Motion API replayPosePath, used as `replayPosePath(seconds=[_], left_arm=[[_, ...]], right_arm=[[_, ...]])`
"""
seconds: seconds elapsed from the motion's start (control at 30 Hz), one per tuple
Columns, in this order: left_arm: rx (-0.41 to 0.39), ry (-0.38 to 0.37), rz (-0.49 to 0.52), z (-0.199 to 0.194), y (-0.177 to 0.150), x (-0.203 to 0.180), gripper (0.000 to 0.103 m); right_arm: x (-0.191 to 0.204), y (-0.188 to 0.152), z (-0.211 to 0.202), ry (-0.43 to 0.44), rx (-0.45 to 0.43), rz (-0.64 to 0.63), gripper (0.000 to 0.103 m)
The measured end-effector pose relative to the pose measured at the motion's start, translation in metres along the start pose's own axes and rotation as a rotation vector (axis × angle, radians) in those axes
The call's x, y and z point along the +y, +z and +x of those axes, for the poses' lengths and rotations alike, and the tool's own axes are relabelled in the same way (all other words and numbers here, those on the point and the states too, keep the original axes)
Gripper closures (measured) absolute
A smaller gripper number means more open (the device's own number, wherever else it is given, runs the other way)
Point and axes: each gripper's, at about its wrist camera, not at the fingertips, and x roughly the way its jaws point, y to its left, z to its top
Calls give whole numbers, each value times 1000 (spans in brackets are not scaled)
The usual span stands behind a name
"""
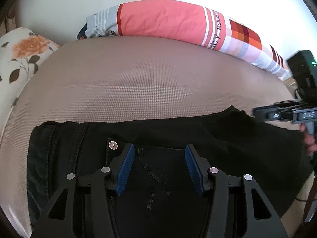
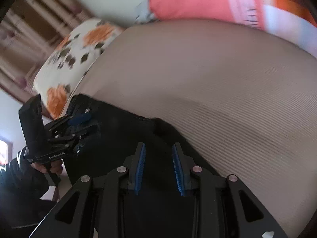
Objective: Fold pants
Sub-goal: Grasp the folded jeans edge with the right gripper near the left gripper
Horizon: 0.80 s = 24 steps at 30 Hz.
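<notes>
— Black denim: the pants [image 1: 158, 138] lie spread along the near edge of the beige mattress [image 1: 138, 79], waistband and its silver rivet [image 1: 113, 145] to the left, as the folding gets under way. Who has hold of them?

— Nobody, by the look of it. The left gripper [image 1: 159, 150] hangs low over the pocket area, blue pads [image 1: 126, 168] set wide apart with nothing between them but bare cloth underneath. The right gripper [image 2: 158, 150] is poised above the other end of the garment, its fingers also parted, though less widely, and empty.

— Why one at each end?

— My guess is that each is lining up on an edge, so the cloth can be lifted evenly and laid over itself. The pants already look doubled leg on leg, so a crosswise fold seems likely next; I can't be certain.

— And the bedding behind?

— A striped pink pillow [image 1: 168, 19] runs along the wall, a floral pillow [image 1: 23, 55] sits at the left corner, both well apart from the work. The right view is blurred, so fine detail there is lost
</notes>
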Motion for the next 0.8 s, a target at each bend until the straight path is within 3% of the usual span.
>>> replayPosePath(seconds=[0.1,0.23,0.43,0.8], left_arm=[[-6,-3,16,0,-1,0,49],[-4,-8,20,2,-1,0,49],[4,-36,-31,2,3,6,49],[12,-49,-40,2,3,8,49]], right_arm=[[8,10,22,-14,54,-53,75],[9,16,32,-9,62,-58,75],[6,18,34,14,74,-45,90],[3,11,36,28,95,-82,84]])
